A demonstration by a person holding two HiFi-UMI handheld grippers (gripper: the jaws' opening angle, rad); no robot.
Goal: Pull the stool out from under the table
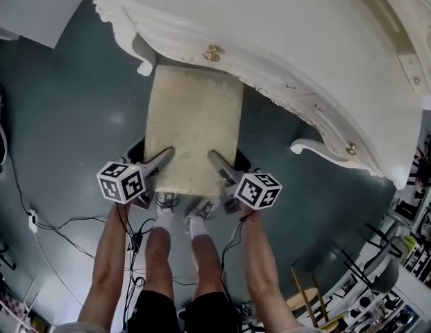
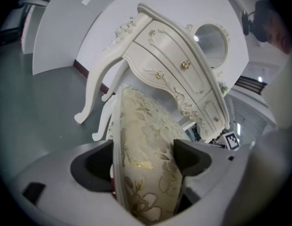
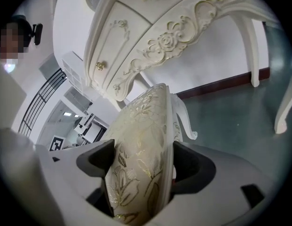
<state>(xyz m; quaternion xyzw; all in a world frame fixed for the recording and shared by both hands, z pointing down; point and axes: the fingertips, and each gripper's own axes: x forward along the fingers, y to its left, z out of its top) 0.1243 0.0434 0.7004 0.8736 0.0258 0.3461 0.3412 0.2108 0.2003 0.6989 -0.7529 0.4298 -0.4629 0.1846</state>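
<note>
Firstly, mind the cables point(image 1: 55, 224) trailing over the dark floor point(image 1: 76, 116) at the near left before any step backward. Next along, note the left gripper point(image 1: 165, 157) clamped over the near left corner of the stool point(image 1: 194, 116), jaws pinching the floral cushion edge from both faces with no gap showing. Judge the stool as only partly out: far end under the front edge of the white dressing table point(image 1: 284, 40), between its curved front legs, most of the seat showing on the near side, near edge just beside the person's shoes point(image 1: 166, 201). Shift the feet back first, with so little room there. Further right, find the right gripper point(image 1: 216, 161) gripping the near right corner the same way, likewise closed tight on the padding. Pull straight toward the near side with both hands at one pace, to avoid swinging the far end into the left table leg point(image 1: 144, 60) or the right table leg point(image 1: 319, 149). Draw low and level rather than lifting. Probably soft padding, so expect some give and perhaps a slip off the fabric under a sharp yank; grip firmly, without twisting. Stop only with the far end well out from the table's carved front edge.
</note>
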